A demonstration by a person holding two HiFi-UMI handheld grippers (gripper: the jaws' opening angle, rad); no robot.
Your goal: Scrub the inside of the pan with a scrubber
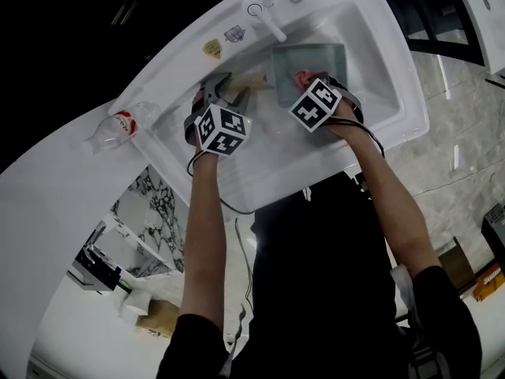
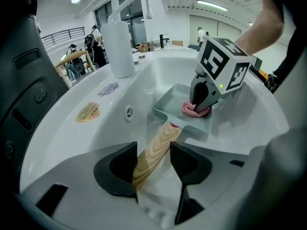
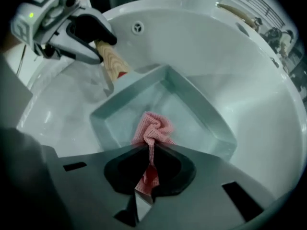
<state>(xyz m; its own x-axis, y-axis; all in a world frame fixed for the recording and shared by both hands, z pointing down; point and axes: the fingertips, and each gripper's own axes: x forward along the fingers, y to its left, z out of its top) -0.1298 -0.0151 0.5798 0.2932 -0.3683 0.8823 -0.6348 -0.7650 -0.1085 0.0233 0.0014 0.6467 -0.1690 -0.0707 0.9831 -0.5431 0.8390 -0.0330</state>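
Looking down in the head view, the white sink (image 1: 398, 121) holds the square grey pan (image 1: 316, 56) at its middle. The left gripper (image 1: 226, 87) sits at the sink's left side and the right gripper (image 1: 306, 82) is over the sink's centre, on the pink scrubber (image 1: 301, 77).

From the left gripper view, its fingers (image 2: 117, 169) are clamped on either side of the wooden handle (image 2: 156, 150), low in the sink. That looks like the sensible hold, since a stiff metal pan would likely skid on the smooth, wet basin.

Seen from the right gripper view, the fingers (image 3: 122, 169) are pressed together, pinching a fold of the scrubber, whose free bunch rests on the pan floor at the sink's middle. It looks like soft, light mesh that crumples easily, so a pinch close to the bunched end should let it be pushed firmly without folding away.
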